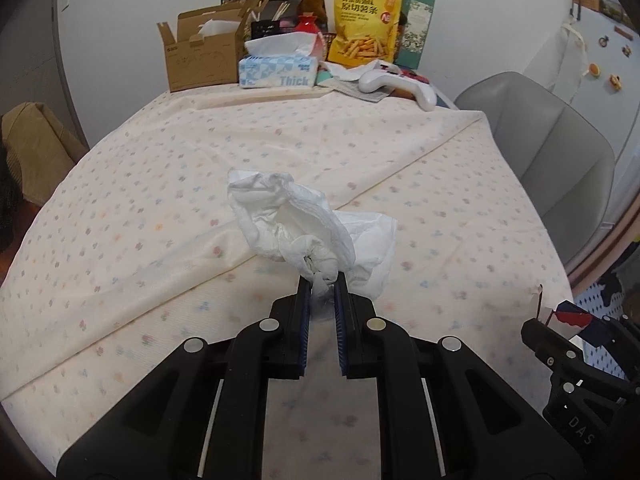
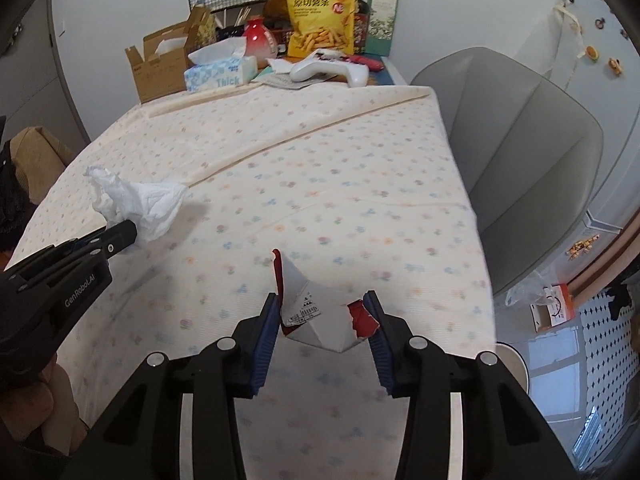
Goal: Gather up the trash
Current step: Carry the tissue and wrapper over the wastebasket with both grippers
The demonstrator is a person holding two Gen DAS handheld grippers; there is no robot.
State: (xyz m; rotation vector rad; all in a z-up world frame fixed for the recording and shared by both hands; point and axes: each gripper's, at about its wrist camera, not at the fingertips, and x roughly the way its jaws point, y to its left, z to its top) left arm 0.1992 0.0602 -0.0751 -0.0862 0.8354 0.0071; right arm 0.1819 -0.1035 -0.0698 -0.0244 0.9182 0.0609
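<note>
Two wrist cameras, low over my table [image 1: 160,208]
Both look forward along my fingers toward the clutter at the far wall; each shares the floral cloth, tissue box [image 1: 278,72] and grey chair [image 2: 520,168]

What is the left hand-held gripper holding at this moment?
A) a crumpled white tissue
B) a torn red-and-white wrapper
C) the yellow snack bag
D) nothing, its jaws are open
A: the left hand-held gripper is shut on a crumpled white tissue, lifted above the flowered tablecloth; the torn red-and-white wrapper sits in the right hand-held gripper.
</note>
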